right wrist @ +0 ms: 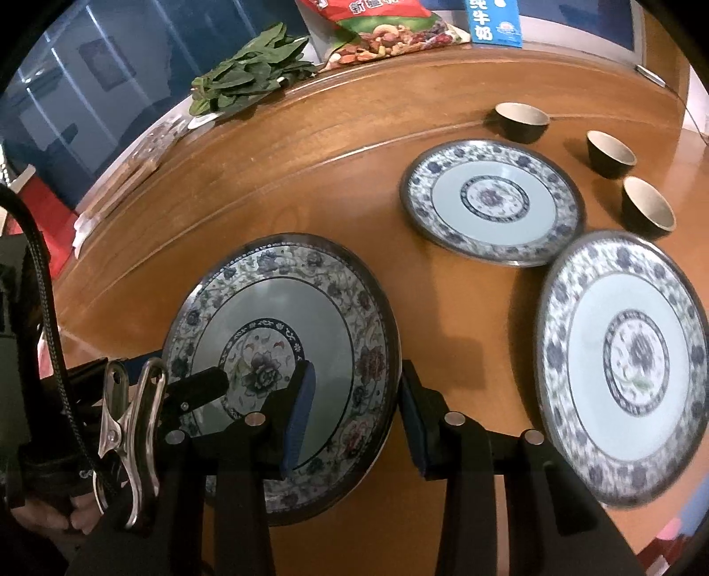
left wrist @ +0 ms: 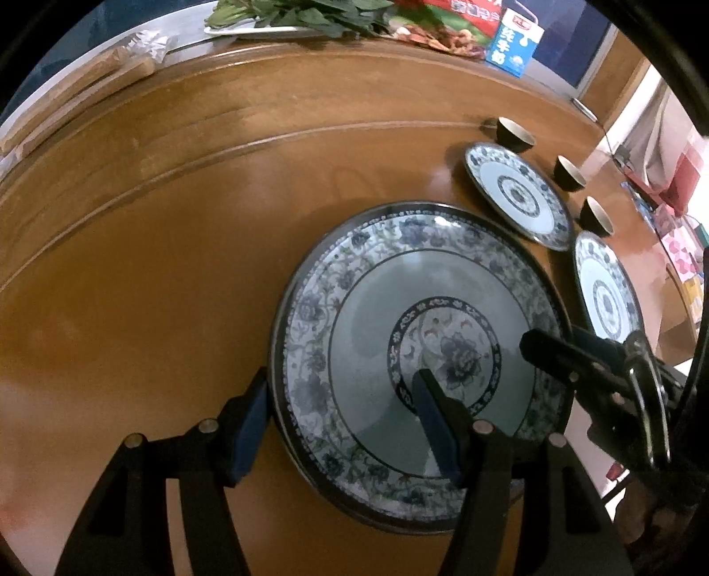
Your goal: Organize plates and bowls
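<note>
A large blue-floral plate (left wrist: 376, 319) (right wrist: 283, 301) is held over the wooden table (left wrist: 155, 266), one gripper on each side. My left gripper (left wrist: 341, 376) straddles its left rim, one pad outside and one inside. My right gripper (right wrist: 359, 372) is shut across the right rim in the same way. Each gripper also reaches in from the side of the other's view: right gripper (left wrist: 558, 345), left gripper (right wrist: 186, 372). Two smaller matching plates (right wrist: 492, 204) (right wrist: 620, 367) lie flat to the right. Three dark small bowls (right wrist: 520, 119) (right wrist: 611, 153) (right wrist: 647, 206) stand beyond them.
On the raised centre of the table lie leafy greens (right wrist: 248, 75), a snack bag (right wrist: 381, 35) and a blue milk carton (left wrist: 516, 40). Wrapped wooden sticks (left wrist: 75, 106) lie at the far left. The table's edge curves off at the right (left wrist: 642, 248).
</note>
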Available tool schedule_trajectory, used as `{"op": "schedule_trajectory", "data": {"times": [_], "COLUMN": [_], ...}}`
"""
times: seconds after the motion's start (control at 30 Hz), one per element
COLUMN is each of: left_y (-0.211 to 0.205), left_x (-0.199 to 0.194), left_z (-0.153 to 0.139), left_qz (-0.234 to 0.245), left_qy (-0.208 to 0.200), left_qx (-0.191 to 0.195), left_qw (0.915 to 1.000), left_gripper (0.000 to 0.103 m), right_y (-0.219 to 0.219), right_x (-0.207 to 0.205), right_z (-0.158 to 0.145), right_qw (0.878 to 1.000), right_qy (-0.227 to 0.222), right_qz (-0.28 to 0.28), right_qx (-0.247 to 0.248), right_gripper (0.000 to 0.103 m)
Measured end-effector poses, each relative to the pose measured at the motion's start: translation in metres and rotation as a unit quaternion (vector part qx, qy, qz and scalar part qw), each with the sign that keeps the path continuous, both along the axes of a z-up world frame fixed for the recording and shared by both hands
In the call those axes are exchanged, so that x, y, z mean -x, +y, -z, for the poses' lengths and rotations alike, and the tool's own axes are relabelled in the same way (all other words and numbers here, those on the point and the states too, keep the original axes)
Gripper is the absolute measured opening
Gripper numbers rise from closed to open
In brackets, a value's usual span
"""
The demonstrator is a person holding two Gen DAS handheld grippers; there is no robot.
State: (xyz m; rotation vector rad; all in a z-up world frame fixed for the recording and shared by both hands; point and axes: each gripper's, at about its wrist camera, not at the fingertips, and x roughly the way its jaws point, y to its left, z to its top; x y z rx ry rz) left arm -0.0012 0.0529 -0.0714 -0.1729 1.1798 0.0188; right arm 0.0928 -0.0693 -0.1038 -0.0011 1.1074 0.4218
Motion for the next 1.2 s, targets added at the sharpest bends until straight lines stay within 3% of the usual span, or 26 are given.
{"op": "schedule_trajectory", "data": {"times": [0.43,0.87,1.1,1.2], "left_y": [-0.011,-0.015,-0.011,-0.008], "left_x": [0.016,0.019,0.019,0.020], "left_z": [0.008,0.011,0.011,0.010], "left_qz": [0.021,0.026,0.019,0.013], "left_qy": [0.016,0.005,0.003,0.003], "left_qx": [-0.001,-0.023,-0.011,-0.012], "left_qw": [0.9996,0.9994,0.9998,0.9998], "left_gripper": [0.066,0.066,0.066,0.067], "right_y": [-0.020,-0.023,-0.025,-0.027], "right_x": [0.031,0.040,0.044,0.045], "right_z": [0.006,0.013,0.012,0.012], "right_qw": [1.000,0.999,0.999,0.999], "right_qy": [0.011,0.025,0.025,0.025], "right_qz": [0.021,0.027,0.025,0.029], "right_qx": [0.004,0.015,0.014,0.014], "right_gripper": [0.040,0.040,0.040,0.046]}}
